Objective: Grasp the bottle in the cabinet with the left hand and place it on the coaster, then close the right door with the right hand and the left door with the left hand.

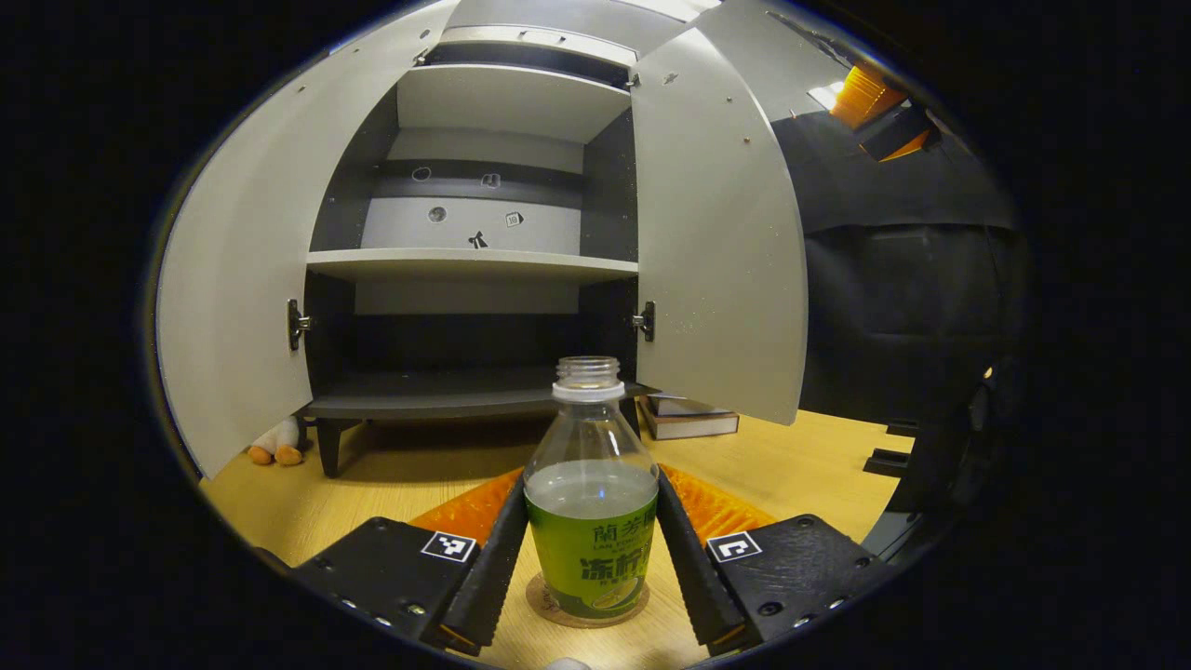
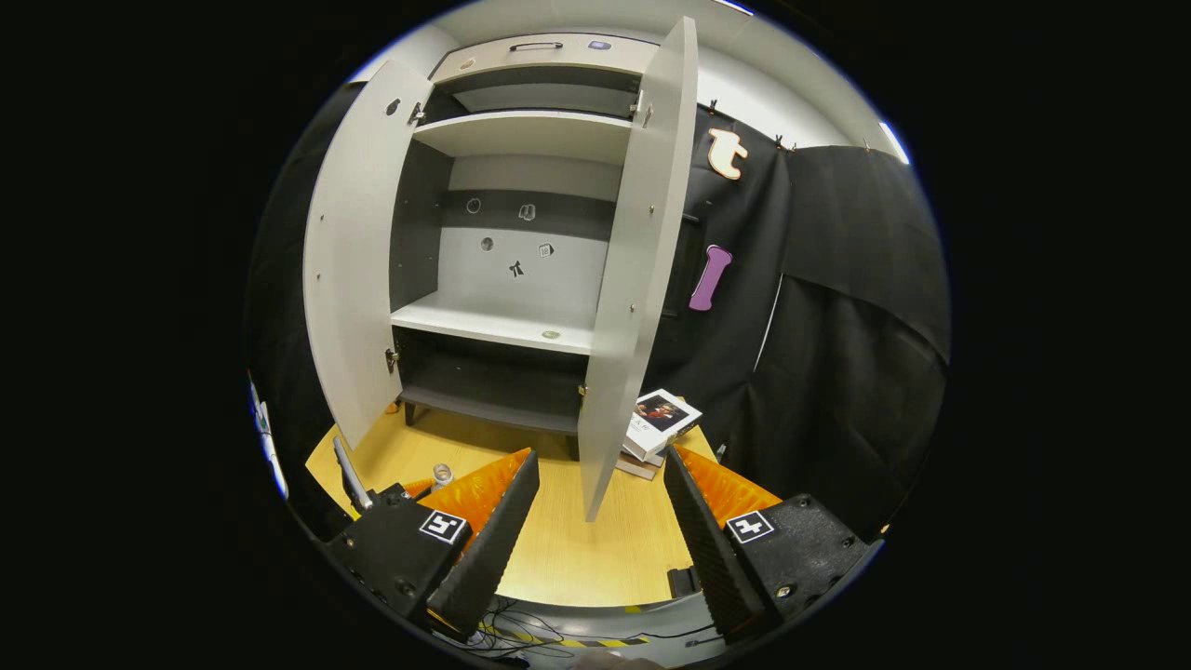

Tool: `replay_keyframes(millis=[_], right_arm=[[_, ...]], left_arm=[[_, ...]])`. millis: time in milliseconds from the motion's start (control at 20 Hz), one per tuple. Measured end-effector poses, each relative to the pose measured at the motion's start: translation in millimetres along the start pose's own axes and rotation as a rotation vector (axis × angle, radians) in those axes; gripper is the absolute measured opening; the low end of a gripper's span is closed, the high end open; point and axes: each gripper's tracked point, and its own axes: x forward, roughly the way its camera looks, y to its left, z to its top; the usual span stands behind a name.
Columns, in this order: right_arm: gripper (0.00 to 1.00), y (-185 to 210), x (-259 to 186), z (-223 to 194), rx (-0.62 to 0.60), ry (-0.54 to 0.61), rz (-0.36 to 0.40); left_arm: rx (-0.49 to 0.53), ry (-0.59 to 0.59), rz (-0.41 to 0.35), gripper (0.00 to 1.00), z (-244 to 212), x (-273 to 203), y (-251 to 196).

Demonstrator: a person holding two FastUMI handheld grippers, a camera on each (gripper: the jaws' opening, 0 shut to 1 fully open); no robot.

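Note:
A clear bottle (image 1: 591, 484) with a green label, some liquid and no cap stands upright on a round coaster (image 1: 558, 611) on the wooden table. My left gripper (image 1: 592, 479) is shut on the bottle, one finger pressed against each side of the label. Behind it the grey cabinet (image 1: 465, 265) has both doors swung wide, the left door (image 1: 242, 279) and the right door (image 1: 716, 242). In the right gripper view my right gripper (image 2: 602, 454) is open and holds nothing, just in front of the right door's (image 2: 637, 279) lower edge. The bottle's top (image 2: 441, 475) peeks out at lower left.
A stack of books (image 2: 662, 419) lies on the table (image 2: 577, 549) by the cabinet's right foot, behind the right door. A small plush toy (image 1: 276, 445) sits under the left door. Black cloth (image 2: 837, 354) walls the booth on the right. Cables run below the table's front edge.

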Motion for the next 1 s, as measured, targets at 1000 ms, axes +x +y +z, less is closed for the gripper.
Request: replay_keyframes(millis=[1000], right_arm=[[0.83, -37.8, -17.0, 40.9, 0.132, -0.202, -0.004]], left_arm=[[-0.005, -0.105, 0.121, 0.94, 251.5, -64.7, 24.7]])
